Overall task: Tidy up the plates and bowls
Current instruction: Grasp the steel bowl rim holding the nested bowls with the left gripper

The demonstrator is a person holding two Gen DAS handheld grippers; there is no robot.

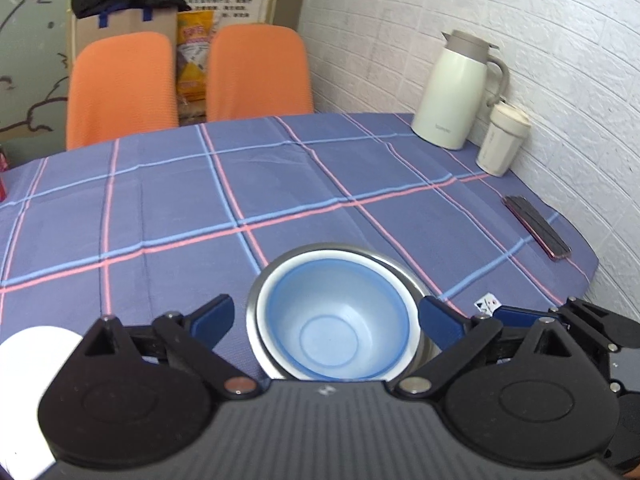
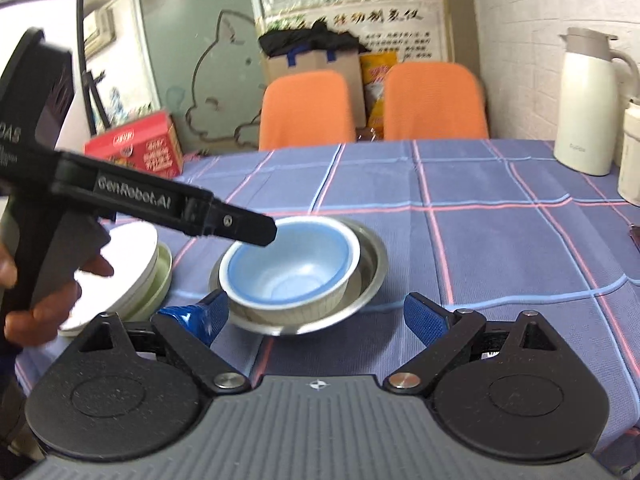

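- Now the blue bowl (image 1: 334,316) sits nested in the steel bowl (image 2: 372,264).
- Both claws, left (image 1: 326,322) and right (image 2: 316,318), gape wide, empty.
- Best lift them clear, straight up, I'd say, without nudging the plates (image 2: 148,272).

left tongs (image 2: 256,232) hide blue bowl's (image 2: 292,264) far rim; phone (image 2: 635,236) cropped.

We see a blue plaid tablecloth (image 1: 160,208) with 2 orange chairs (image 1: 122,84) behind it. A cream jug (image 1: 456,88) and a cup (image 1: 505,139) stand just beside each other near the white brick wall (image 1: 540,40). A dark phone (image 1: 536,227) lies nearby. A red box (image 2: 136,149) sits at the left.
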